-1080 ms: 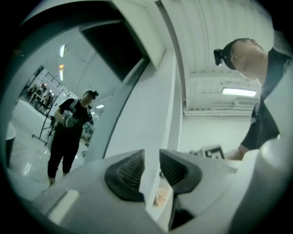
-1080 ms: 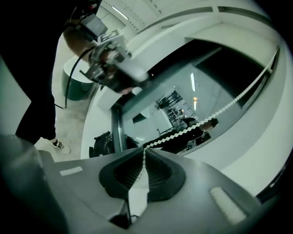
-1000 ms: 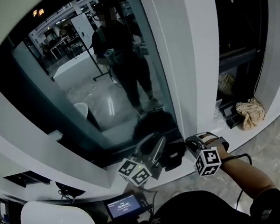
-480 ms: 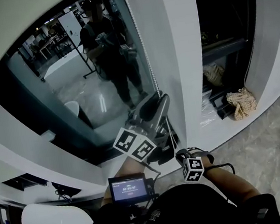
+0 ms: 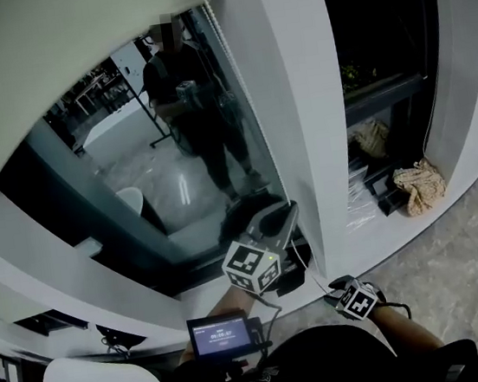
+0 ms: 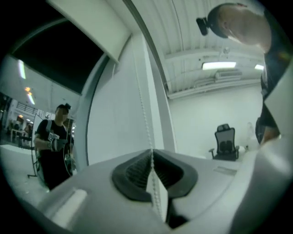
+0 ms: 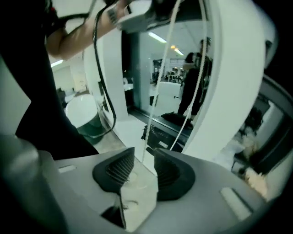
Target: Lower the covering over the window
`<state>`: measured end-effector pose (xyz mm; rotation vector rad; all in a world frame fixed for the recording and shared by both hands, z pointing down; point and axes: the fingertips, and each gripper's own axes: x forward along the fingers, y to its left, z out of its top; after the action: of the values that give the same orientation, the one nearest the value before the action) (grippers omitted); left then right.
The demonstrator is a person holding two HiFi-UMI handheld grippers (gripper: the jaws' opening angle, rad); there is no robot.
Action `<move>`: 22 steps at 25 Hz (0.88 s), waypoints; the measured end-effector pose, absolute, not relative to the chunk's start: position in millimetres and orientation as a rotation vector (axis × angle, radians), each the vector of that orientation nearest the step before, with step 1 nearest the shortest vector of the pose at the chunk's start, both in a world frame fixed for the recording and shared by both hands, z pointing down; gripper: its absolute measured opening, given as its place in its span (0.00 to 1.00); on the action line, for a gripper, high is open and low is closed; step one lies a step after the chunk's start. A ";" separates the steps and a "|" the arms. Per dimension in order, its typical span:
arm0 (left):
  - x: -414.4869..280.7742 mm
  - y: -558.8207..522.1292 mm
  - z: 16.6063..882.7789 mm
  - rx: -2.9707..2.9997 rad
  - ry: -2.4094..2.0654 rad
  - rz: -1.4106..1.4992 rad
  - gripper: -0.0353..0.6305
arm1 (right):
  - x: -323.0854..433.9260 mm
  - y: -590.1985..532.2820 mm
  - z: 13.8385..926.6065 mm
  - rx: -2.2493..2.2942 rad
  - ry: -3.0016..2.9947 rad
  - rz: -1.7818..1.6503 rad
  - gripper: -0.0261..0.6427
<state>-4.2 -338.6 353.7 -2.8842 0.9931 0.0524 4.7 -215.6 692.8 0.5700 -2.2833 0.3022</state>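
White pillar point(image 5: 304, 90) between window point(image 5: 146, 185) and beige cloth point(image 5: 419, 184)

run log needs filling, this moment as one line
left hand-held gripper: just closed on bead chain | right hand-held gripper: just opened, bead chain between jaws | blind: partly lowered

The blind point(image 5: 57, 70) at 11 o'clock in the head view has been drawn lower over the window, the left gripper's point(image 6: 151, 155) jaws have just been closed on the bead chain point(image 6: 143, 114), and the right gripper point(image 7: 143, 157), brought down to 5 o'clock, has just been opened, the chain left loose between its jaws.
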 end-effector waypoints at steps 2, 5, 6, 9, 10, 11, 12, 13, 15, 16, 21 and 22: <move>0.8 -336.7 423.3 -2.966 1.000 -0.152 0.07 | 14.2 -221.9 674.0 0.686 -2.464 0.608 0.31; 1.5 -315.5 513.6 -3.074 1.000 -0.380 0.07 | 40.2 -260.4 585.2 0.947 -2.815 0.882 0.25; 2.1 -304.2 538.4 -3.098 0.992 -0.447 0.07 | 49.9 -273.3 547.2 1.016 -2.920 0.873 0.24; 4.6 -261.6 610.8 -3.152 0.908 -0.694 0.07 | 62.1 -296.3 422.5 1.080 -3.161 0.611 0.24; 3.5 -246.9 639.0 -3.145 0.859 -0.792 0.07 | 59.1 -299.0 378.3 1.060 -3.224 0.482 0.24; 1.7 -232.1 668.3 -3.127 0.798 -0.885 0.07 | 53.7 -299.7 335.0 1.026 -3.280 0.350 0.24; -0.2 -218.1 696.0 -3.106 0.733 -0.965 0.07 | 46.8 -298.9 293.7 0.979 -3.327 0.227 0.24; -2.0 -206.3 717.6 -3.101 0.681 -1.027 0.07 | 38.8 -297.0 255.2 0.919 -3.367 0.124 0.24; -5.9 -192.4 735.6 -3.156 0.666 -1.100 0.07 | 20.5 -290.8 187.1 0.770 -3.425 -0.014 0.24; -7.6 -190.1 732.9 -3.188 0.691 -1.115 0.07 | 10.8 -288.3 157.4 0.701 -3.439 -0.059 0.25; -14.1 -187.8 723.3 -3.200 0.697 -1.134 0.07 | -26.9 -307.6 59.1 0.551 -3.457 -0.027 0.31; -16.2 -187.0 723.3 -3.206 0.697 -1.131 0.07 | -34.2 -311.8 50.4 0.513 -3.451 -0.013 0.30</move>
<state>-16.2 -187.0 723.3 -3.2061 0.6969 -1.1313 -34.2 -311.8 50.4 0.5129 -3.4511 -0.0131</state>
